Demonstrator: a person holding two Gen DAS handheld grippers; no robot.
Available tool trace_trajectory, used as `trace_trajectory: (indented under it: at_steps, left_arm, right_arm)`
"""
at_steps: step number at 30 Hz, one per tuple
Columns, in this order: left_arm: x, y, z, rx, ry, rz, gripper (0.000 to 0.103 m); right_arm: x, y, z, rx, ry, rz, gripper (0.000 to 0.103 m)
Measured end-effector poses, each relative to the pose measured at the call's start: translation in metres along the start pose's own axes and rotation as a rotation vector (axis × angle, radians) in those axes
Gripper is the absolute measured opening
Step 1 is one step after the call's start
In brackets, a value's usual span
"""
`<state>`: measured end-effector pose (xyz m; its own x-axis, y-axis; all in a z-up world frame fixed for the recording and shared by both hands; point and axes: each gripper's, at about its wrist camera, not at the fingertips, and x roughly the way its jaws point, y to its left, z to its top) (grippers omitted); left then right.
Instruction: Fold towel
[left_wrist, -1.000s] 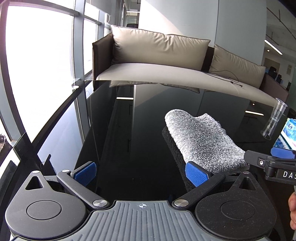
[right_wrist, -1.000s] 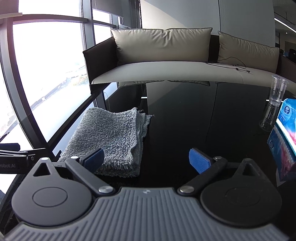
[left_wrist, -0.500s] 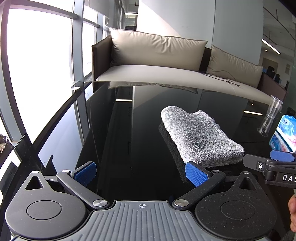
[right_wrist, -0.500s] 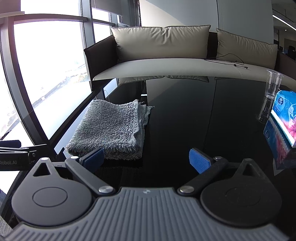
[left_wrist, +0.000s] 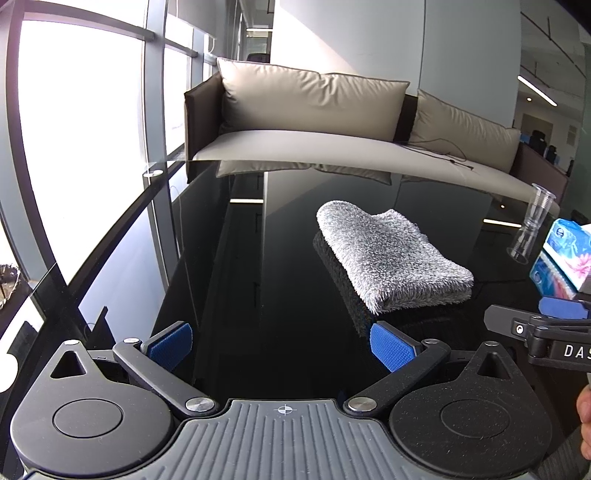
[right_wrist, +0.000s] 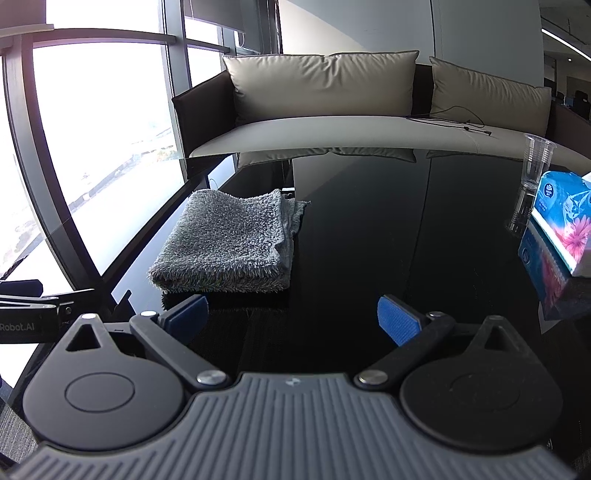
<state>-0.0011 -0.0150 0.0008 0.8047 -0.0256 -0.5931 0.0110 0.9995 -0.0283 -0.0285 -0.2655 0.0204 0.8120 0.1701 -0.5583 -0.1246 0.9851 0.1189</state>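
On the black table lies a folded towel. The left gripper and right gripper are both spread wide, empty, near it.

- An office lounge high up in a building.
- A beige leather sofa with dark frame stands across the upper middle.
- Floor-to-ceiling windows with dark metal frames fill the left.
- Office desks and chairs show at far right.
- A glossy black glass table fills the centre.
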Motion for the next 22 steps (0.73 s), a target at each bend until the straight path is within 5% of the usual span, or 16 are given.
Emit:
trace_trajectory:
  at_steps: [22]
  left_arm:
    - [-0.012, 0.0, -0.01, 0.002, 0.001, -0.006, 0.102]
  right_arm:
    - [-0.017, 0.003, -0.009, -0.016, -0.005, 0.018, 0.101]
